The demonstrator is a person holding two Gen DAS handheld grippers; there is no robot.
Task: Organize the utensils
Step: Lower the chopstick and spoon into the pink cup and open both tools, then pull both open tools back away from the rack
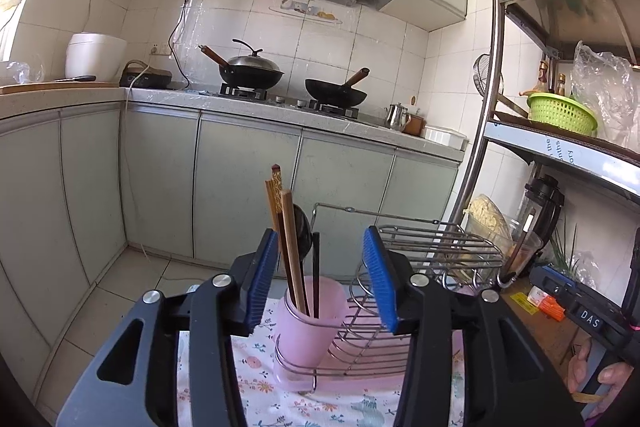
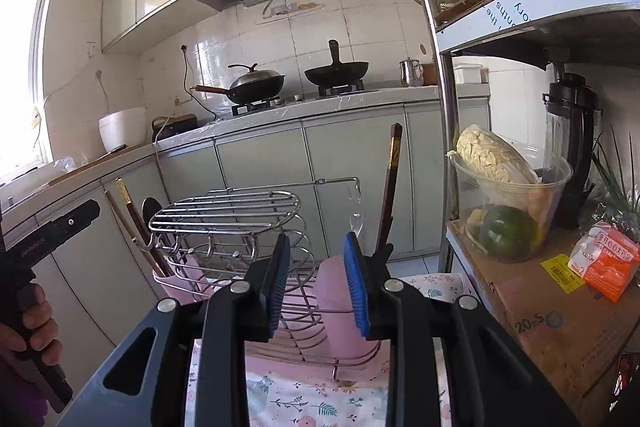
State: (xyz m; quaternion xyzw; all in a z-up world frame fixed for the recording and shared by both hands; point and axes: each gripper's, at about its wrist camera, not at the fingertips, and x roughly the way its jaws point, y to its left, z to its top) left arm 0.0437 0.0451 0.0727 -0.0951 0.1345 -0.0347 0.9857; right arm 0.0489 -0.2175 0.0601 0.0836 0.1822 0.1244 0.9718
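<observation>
A wire dish rack (image 1: 400, 327) stands on a flowered cloth, with a pink cup (image 1: 310, 319) in its left ring holding several chopsticks (image 1: 288, 243) and a dark spoon. My left gripper (image 1: 326, 279) is open and empty, just in front of and above that cup. In the right wrist view the rack (image 2: 240, 227) shows a second pink cup (image 2: 340, 303) at its right end with a dark chopstick (image 2: 390, 187) standing in it. My right gripper (image 2: 316, 283) is open and empty, close before that cup. The left cup (image 2: 180, 283) and its chopsticks show at the left.
A metal shelf unit (image 2: 444, 147) stands right of the rack, with a cardboard box (image 2: 560, 327), a clear tub of vegetables (image 2: 508, 195), a blender (image 2: 572, 147) and an orange packet (image 2: 604, 263). Kitchen cabinets and a stove with two woks (image 1: 296, 83) lie beyond.
</observation>
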